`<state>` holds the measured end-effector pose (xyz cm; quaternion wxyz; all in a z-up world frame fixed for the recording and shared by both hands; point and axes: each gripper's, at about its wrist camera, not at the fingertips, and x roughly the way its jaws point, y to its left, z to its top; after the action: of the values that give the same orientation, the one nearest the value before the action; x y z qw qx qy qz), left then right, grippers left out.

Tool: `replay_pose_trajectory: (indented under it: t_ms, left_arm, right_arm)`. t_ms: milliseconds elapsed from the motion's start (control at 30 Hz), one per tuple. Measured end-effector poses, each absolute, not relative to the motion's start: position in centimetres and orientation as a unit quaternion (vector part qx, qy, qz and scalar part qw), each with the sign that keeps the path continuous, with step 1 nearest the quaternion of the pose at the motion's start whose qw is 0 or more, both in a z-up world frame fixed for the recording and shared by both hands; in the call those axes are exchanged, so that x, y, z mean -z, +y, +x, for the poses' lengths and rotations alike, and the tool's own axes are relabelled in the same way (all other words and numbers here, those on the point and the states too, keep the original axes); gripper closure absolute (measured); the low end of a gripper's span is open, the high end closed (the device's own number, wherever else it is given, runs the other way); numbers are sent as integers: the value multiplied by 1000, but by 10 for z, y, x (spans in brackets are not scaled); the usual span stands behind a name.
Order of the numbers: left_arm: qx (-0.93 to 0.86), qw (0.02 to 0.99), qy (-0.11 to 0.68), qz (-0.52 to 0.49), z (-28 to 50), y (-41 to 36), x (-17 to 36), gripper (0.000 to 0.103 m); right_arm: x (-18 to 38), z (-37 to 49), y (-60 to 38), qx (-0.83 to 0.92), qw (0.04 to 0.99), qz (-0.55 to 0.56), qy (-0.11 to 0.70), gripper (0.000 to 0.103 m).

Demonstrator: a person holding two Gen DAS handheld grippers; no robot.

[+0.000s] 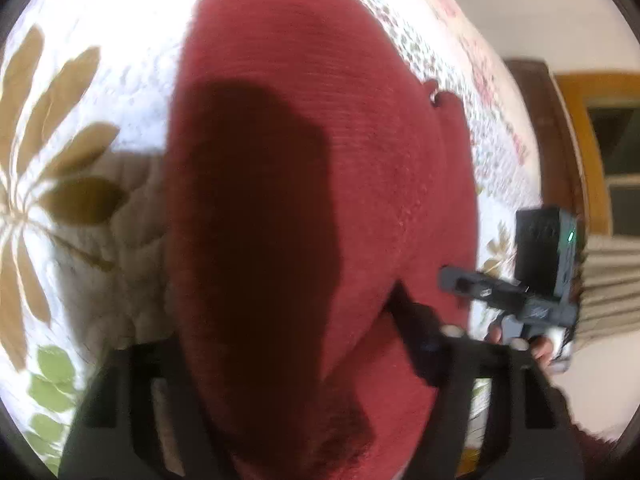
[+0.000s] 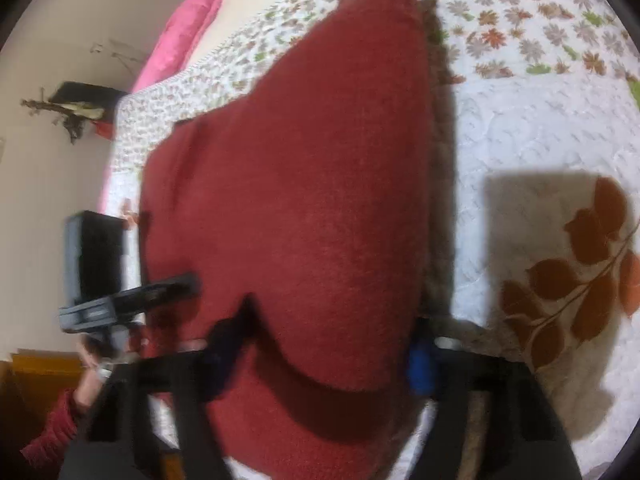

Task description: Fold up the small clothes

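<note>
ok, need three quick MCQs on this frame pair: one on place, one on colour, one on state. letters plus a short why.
1. Where does the dark red knitted garment lie?
A. on a wooden floor
B. on the white floral quilted bedspread
C. in a basket

2. What colour is the pillow-like cloth at the bed's far edge in the right wrist view?
A. pink
B. blue
C. black

3. What is the garment's state?
A. hanging on a hanger
B. rolled into a ball
C. partly lifted, draped between the jaws of both grippers

Answers: 1 B, printed quilt surrounds it; 2 A, bright pink by the wall; 3 C, the left gripper and right gripper each have red cloth at their jaws.
</note>
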<state>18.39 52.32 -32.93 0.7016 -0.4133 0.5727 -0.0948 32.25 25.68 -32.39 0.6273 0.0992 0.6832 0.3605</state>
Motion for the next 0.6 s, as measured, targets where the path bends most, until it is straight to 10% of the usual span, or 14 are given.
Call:
replay_pose_trajectory:
  t_ms: [133, 600]
  left_arm:
    - [96, 710, 556, -421, 174, 519, 317, 65]
    - [177, 729, 538, -384, 145, 377, 212, 67]
  right_arm:
    - [305, 320, 244, -376, 622, 124, 676, 65]
    - [185, 276, 94, -412, 640, 113, 639, 66]
